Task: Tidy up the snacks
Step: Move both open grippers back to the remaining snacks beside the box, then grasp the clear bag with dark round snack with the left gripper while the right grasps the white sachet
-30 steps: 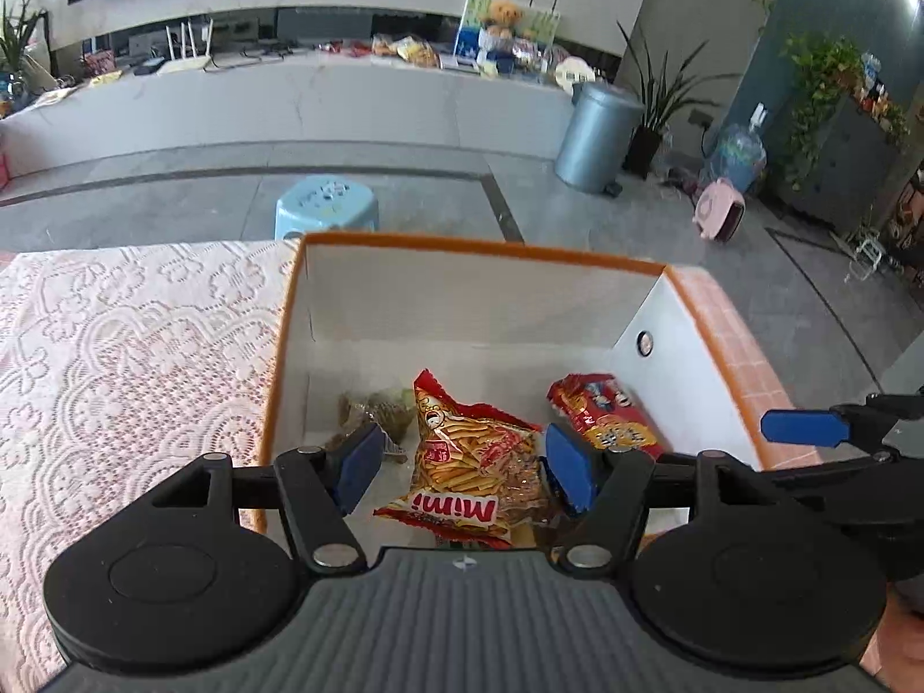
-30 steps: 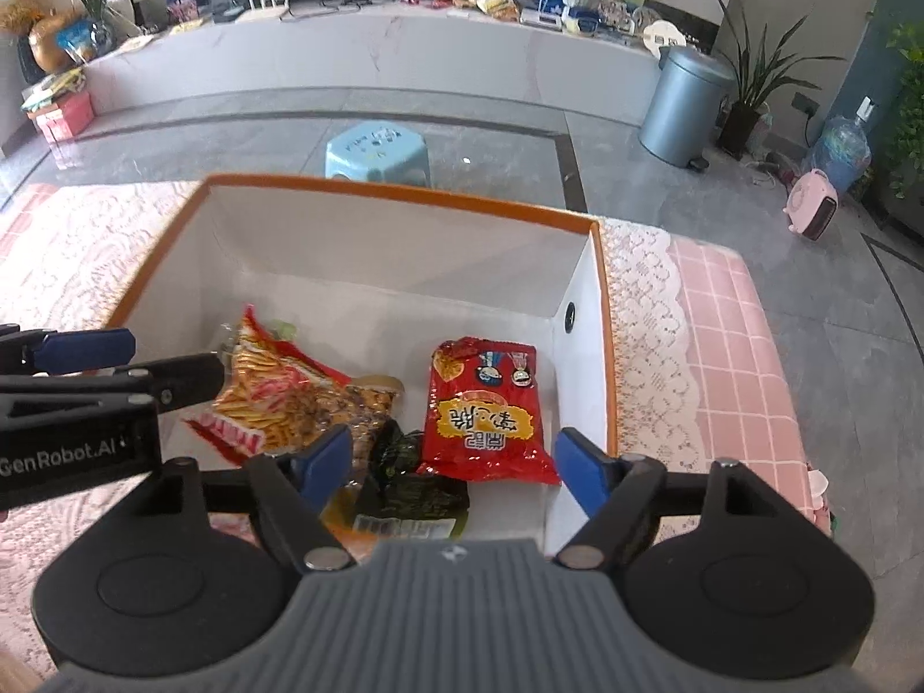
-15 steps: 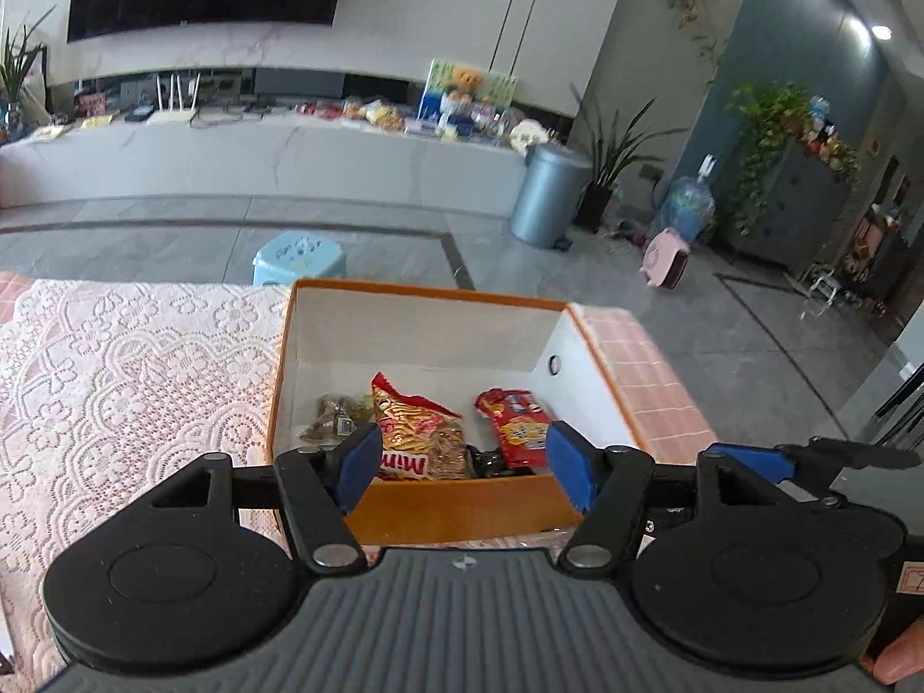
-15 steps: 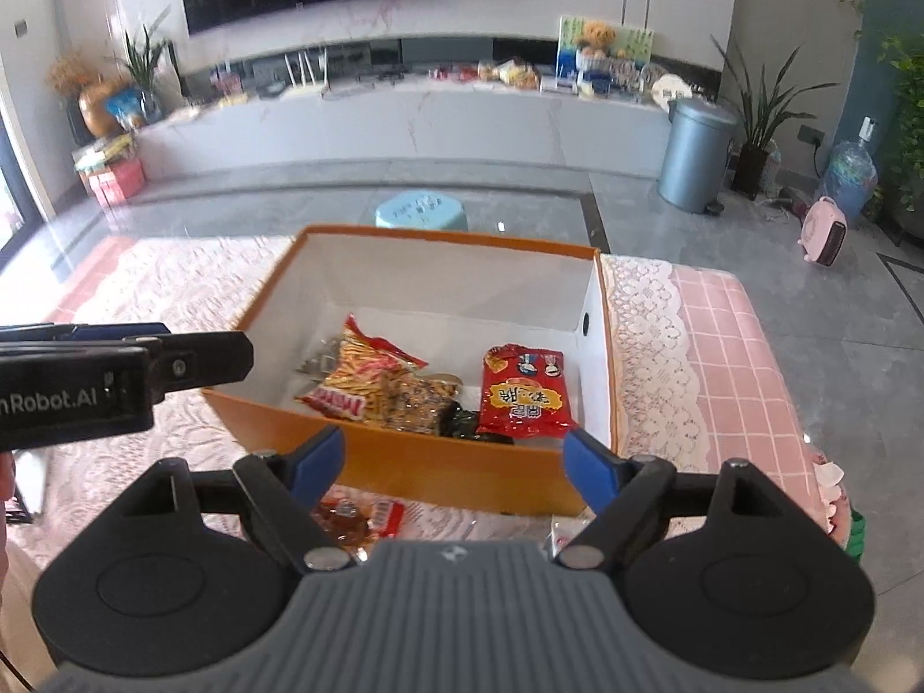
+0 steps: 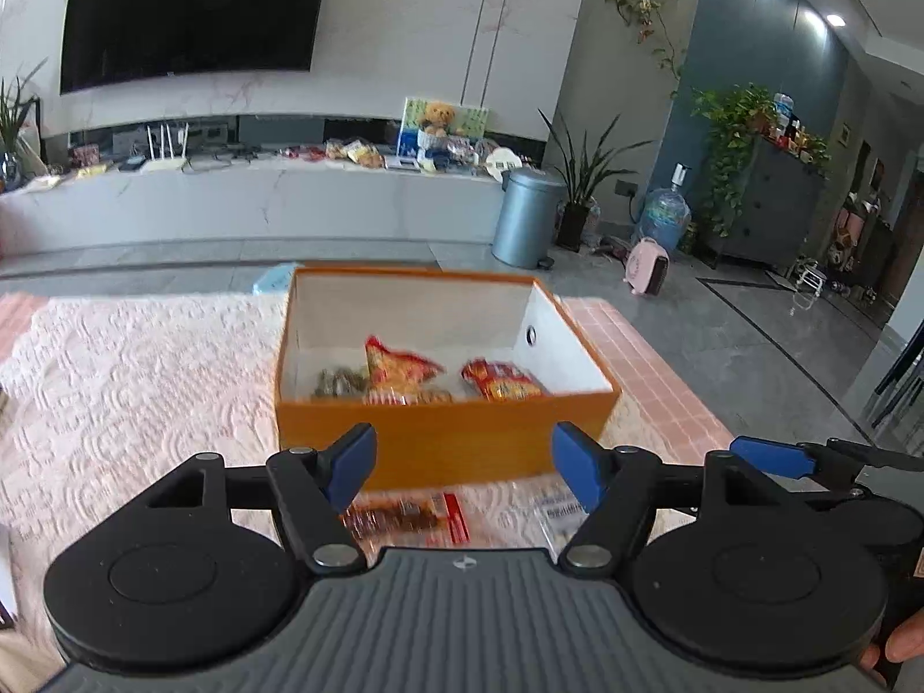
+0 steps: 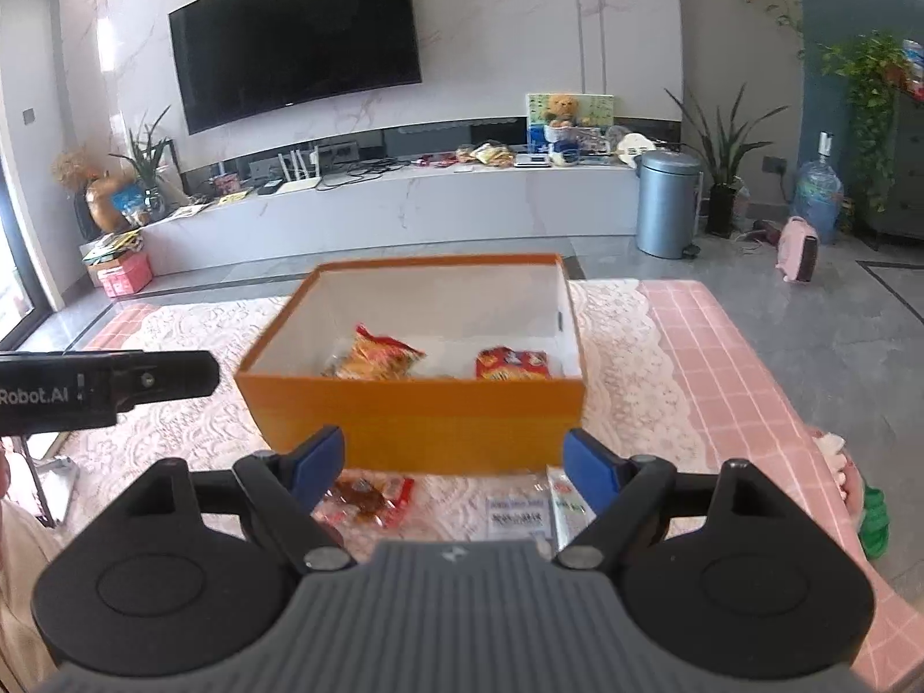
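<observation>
Snacks are partly put away, as far as I can see. Inside the orange box (image 6: 416, 416) there is a yellow and red chip bag (image 6: 378, 355), a red packet (image 6: 511, 365) and a small dull brown packet (image 5: 341, 381) at the left. The box sits on the lace cloth (image 5: 144, 381) that covers the table.

Some snacks are not in yet. A clear packet with red and brown bits (image 6: 367, 496) lies on the cloth just in front of the box. Beside it, to the right, lies a white packet (image 6: 517, 517) with a thin pale one (image 6: 569, 505) next to it.

My left gripper (image 5: 462, 465) has its jaws opening and nothing sits between them. My right gripper (image 6: 453, 465) is spread wide and holds nothing too. Both hang above the loose packets, on the near side of the box.

So I think about half is done. The packets on the cloth still need to go in the box
</observation>
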